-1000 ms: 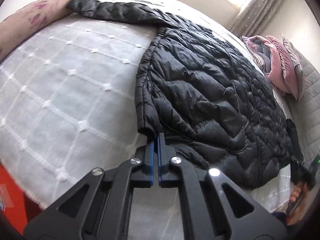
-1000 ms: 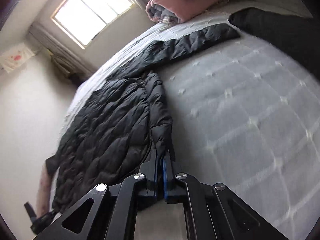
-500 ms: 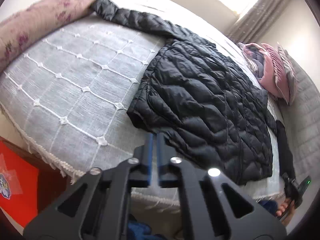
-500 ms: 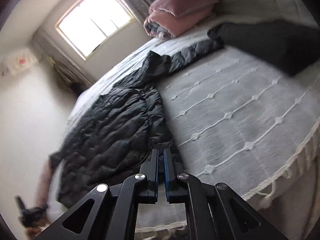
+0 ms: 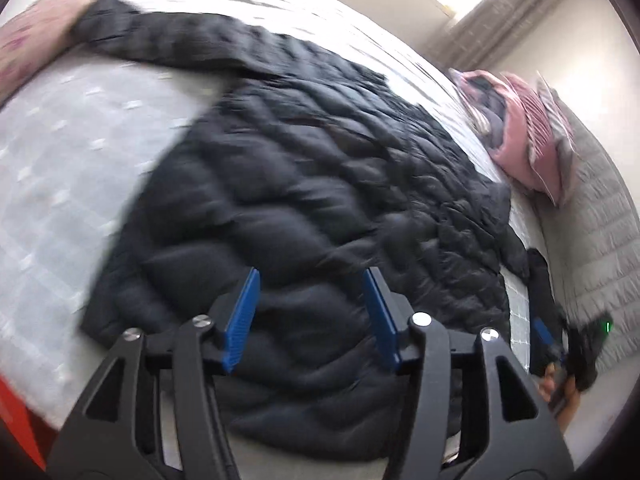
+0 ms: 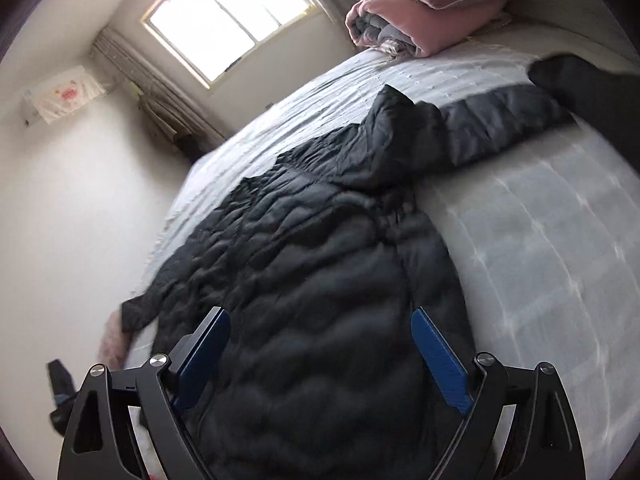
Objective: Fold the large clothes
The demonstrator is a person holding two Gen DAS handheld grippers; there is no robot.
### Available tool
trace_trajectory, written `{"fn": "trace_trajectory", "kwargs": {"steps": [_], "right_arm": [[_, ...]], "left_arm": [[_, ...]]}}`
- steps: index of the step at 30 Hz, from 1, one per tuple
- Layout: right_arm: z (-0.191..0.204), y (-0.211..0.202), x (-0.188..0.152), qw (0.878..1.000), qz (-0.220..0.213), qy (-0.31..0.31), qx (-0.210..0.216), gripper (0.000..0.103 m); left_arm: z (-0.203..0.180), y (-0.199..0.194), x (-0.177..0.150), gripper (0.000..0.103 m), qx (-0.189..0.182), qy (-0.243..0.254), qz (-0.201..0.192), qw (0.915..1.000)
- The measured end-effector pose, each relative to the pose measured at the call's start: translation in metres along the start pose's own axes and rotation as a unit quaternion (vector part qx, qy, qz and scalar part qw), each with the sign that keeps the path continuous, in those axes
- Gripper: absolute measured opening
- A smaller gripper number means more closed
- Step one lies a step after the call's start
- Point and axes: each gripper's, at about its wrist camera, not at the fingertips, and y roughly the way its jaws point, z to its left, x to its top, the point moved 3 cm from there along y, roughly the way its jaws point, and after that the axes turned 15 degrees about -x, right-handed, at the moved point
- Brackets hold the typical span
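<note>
Both grippers hang over the near hem of the jacket with nothing between their fingers. On the left gripper the blue pads stand wide apart above the quilted fabric; whether they touch it I cannot tell, as the view is smeared. On the right gripper the blue pads are spread just as wide over the dark body of the coat.

Under them the black puffer jacket lies flat on the white bedspread, its body running away from the bed's edge, with one sleeve stretched out to the side toward the headboard end. Bare bedspread with a raised grid pattern lies beside the jacket.

Farther off, a stack of pink pillows and folded bedding sits at the far corner of the bed. Beyond it a bright window with curtains lights the pale wall.
</note>
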Motion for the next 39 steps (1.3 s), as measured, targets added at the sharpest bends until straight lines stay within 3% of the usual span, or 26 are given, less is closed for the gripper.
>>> {"fn": "trace_trajectory", "kwargs": {"steps": [3,7,12,16,19,21,23,24,30,34,39], "right_arm": [[0.007,0.039,0.028,1.0,0.008,-0.022,-0.002,0.093],[-0.004,0.089,0.043,0.999,0.03,-0.029,-0.011,0.093],[0.0,0.124,0.056,0.994,0.026,-0.097,-0.028,0.093],[0.013,0.152,0.062,0.991,0.033,-0.127,-0.009,0.093],[0.017,0.166,0.059,0.989,0.039,-0.138,-0.024,0.091],[0.023,0.162,0.056,0.988,0.03,-0.151,-0.002,0.073],[0.03,0.152,0.056,0.985,0.026,-0.169,0.005,0.02],[0.031,0.147,0.057,0.985,0.026,-0.168,0.002,0.013],[0.04,0.096,0.046,0.976,-0.001,-0.212,0.058,0.011],[0.038,0.081,0.028,0.962,-0.002,-0.271,0.028,0.011],[0.035,0.085,-0.018,0.92,0.047,-0.389,-0.025,0.014]], "left_arm": [[0.0,0.036,0.006,0.061,0.018,0.017,0.0,0.9997],[0.019,0.065,-0.001,0.062,0.048,-0.003,0.011,0.9988],[0.011,0.063,0.007,0.077,0.055,0.018,-0.003,0.9983],[0.007,0.069,0.003,0.078,0.045,0.028,0.011,0.9985],[0.013,0.071,0.002,0.078,0.041,0.022,0.016,0.9988],[0.014,0.069,0.002,0.078,0.033,0.017,0.017,0.9992],[0.015,0.067,0.003,0.078,0.026,0.016,0.017,0.9994],[0.016,0.066,0.003,0.078,0.027,0.015,0.016,0.9994],[0.022,0.058,-0.002,0.078,0.024,0.005,0.013,0.9996],[0.023,0.053,-0.004,0.078,0.019,0.003,0.014,0.9997],[0.027,0.049,-0.008,0.078,0.01,-0.006,0.016,0.9998]]}}
